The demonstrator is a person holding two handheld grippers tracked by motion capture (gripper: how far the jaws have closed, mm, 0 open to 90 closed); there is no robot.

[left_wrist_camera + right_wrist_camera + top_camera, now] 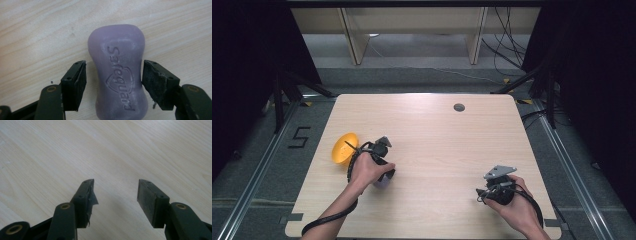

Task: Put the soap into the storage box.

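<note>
Item: purple soap bar [117, 72], waisted shape, embossed "Safeguard" on its upper face. Lies flat on the wooden table [437, 135], just beside the yellow bowl [343, 148] on the bowl's near-right side; in the high view it is mostly covered by the person's left hand [368, 169], with a pale sliver [381, 182] showing beneath it.

Item: left gripper [114, 72]. Tongs spread wide enough to straddle the bar at its narrow waist. The right pad [152, 77] sits at or just touching the soap's edge; the left pad [81, 77] stands off with a strip of bare wood between. Nothing is gripped yet. Judged purpose: the waist is the slimmest, most grippable section, so the jaws are lined up there for a squeeze and lift, probably toward the bowl.

Item: yellow bowl. Landmark for this entry; sits near the table's left edge, tipped or seen at a slant, contents not discernible.

Item: right gripper [115, 192]. Far from the bowl, near the table's front-right corner, held low in the right hand [512, 205]. Tongs parted, nothing between them but bare wood. Judged parked clear of the working side.

Item: small dark round cap [459, 107], set in the table top, well beyond the bowl toward the far right.
</note>
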